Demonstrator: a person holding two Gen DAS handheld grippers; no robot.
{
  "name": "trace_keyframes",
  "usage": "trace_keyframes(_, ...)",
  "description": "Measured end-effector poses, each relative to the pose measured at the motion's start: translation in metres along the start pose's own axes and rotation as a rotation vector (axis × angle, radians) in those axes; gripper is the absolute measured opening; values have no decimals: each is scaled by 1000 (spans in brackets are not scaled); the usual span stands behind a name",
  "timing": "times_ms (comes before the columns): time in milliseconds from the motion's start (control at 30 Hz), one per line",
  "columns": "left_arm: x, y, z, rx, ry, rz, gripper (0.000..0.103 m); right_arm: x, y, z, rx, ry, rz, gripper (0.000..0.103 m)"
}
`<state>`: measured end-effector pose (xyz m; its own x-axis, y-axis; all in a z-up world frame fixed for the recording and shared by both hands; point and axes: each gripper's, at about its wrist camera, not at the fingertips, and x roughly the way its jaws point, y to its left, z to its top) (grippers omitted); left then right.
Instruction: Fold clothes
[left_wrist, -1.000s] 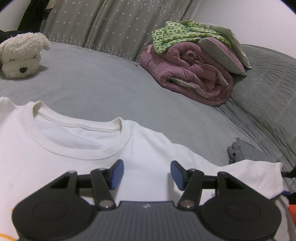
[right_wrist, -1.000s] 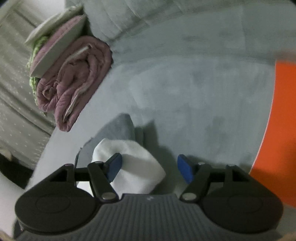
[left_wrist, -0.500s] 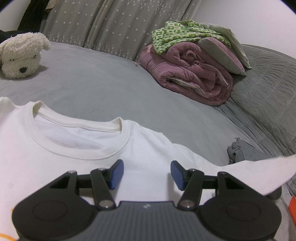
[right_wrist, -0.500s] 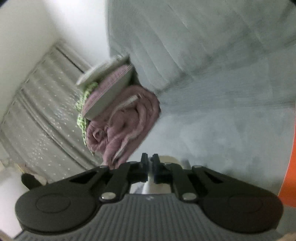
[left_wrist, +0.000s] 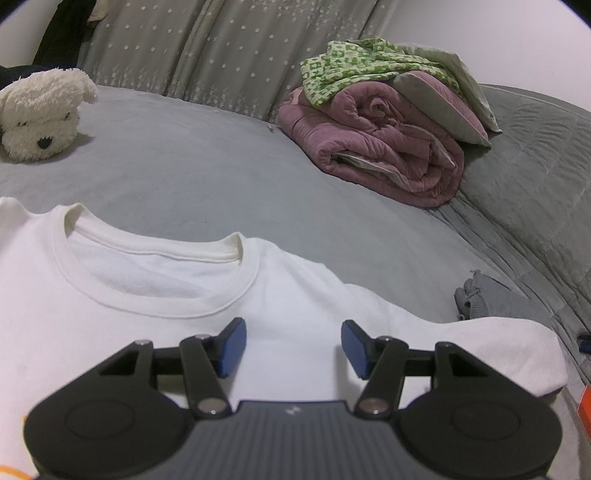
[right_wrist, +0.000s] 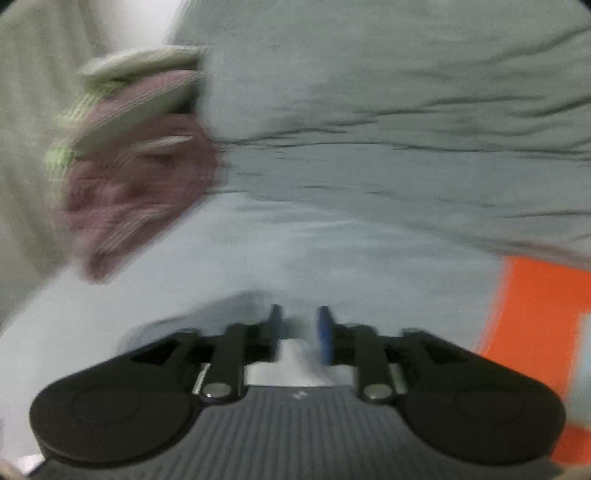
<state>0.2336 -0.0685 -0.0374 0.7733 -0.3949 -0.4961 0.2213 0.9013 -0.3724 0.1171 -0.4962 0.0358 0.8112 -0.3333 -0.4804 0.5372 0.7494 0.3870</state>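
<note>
- grey bedding (left_wrist: 207, 177) is stretching smooth and matte across the left wrist view, and behind it a pale curtain (left_wrist: 221, 48) with small star prints is hanging in soft vertical folds.
- on the right side a quilted grey cover (left_wrist: 532, 192) is showing stitched ridges, and a thick mauve comforter (left_wrist: 376, 147) is sitting rolled on the bed, with a green patterned cloth (left_wrist: 354, 62) lying on top.
- a fluffy cream toy dog (left_wrist: 40, 114) is lying at the far left, well apart from everything.
- the white t-shirt (left_wrist: 122, 295) is lying flat on the bed close to the camera, its ribbed round collar facing away, and its sleeve (left_wrist: 517, 354) is reaching toward the right edge, just beside a small crumpled grey garment (left_wrist: 491, 302).
- the left gripper (left_wrist: 293, 345) is hovering over the shirt chest with its blue pads (left_wrist: 231, 347) standing apart, nothing between them.
- the right gripper (right_wrist: 299, 332) is appearing blurred; its jaws are opening, and white fabric is showing in the gap, though i cannot tell if the pads are pressing it.
- much open bed is remaining beyond the collar.
</note>
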Motion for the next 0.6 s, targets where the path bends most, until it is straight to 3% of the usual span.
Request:
trace_keyframes(167,0,1,0,-7,1,-4,59,-1,66,-22,-166,31,259,41)
trace_keyframes(433,1,2,1,-15,3,-11,59,-3,157,-84,-352,169,571,41)
trace_keyframes(500,0,3,1,-22,3,-15,59,-4,179,-109,-440,208,626,41)
trace_keyframes(600,-1,7,2,-36,4,-23,58,-1,201,-143,-587,248,642,41)
